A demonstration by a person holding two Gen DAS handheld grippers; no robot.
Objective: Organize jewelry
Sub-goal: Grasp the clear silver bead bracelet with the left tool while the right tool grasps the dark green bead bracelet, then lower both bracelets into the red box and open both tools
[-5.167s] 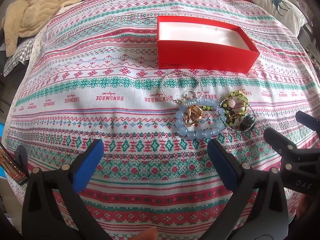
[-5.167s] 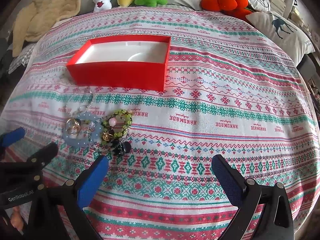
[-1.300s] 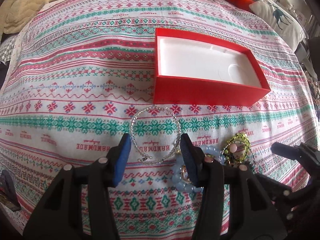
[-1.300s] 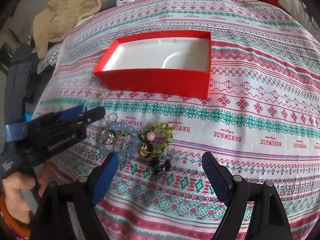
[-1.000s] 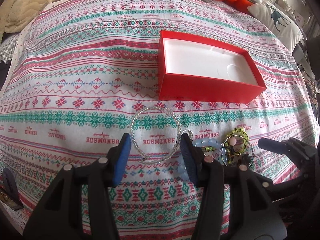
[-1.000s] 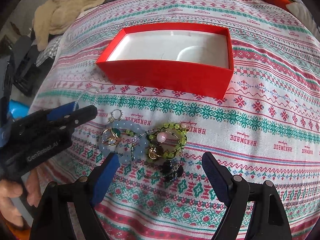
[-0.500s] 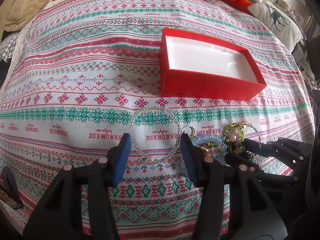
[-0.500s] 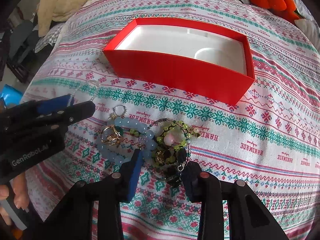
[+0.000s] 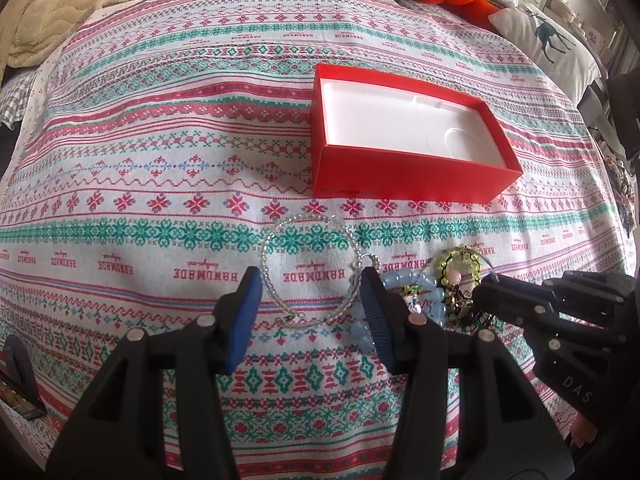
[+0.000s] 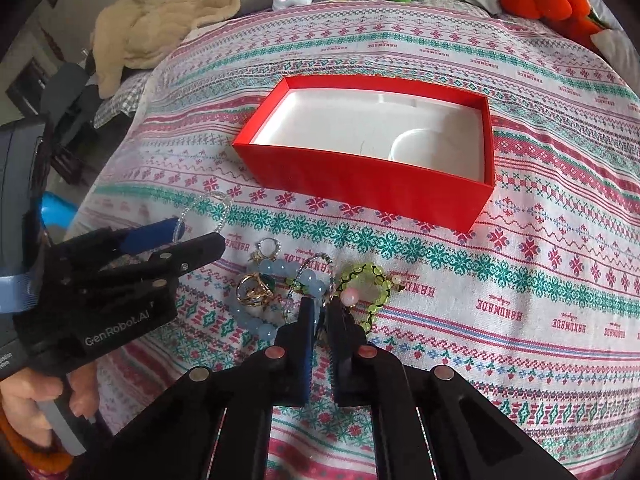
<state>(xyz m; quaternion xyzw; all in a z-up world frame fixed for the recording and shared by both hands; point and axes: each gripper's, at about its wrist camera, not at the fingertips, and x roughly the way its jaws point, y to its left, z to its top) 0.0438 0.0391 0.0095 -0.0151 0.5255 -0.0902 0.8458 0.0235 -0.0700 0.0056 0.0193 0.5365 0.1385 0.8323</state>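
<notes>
Right gripper (image 10: 322,312) clamps beaded wire bracelet (image 10: 316,268)

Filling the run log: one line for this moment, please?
step: first pick | right gripper: just closed in jewelry pile, held piece unclear | left gripper: open around clear bead bracelet | red box: empty

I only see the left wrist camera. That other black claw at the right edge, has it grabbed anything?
Observer: The right gripper has just closed; a dark strand shows between its pads, beside the green bead bracelet.
Operator: Anything hidden behind my blue finger?
Observer: A gold ring lies inside the blue bead bracelet.
Operator: Who's holding my claw?
Observer: A hand grips the left gripper's handle.
</notes>
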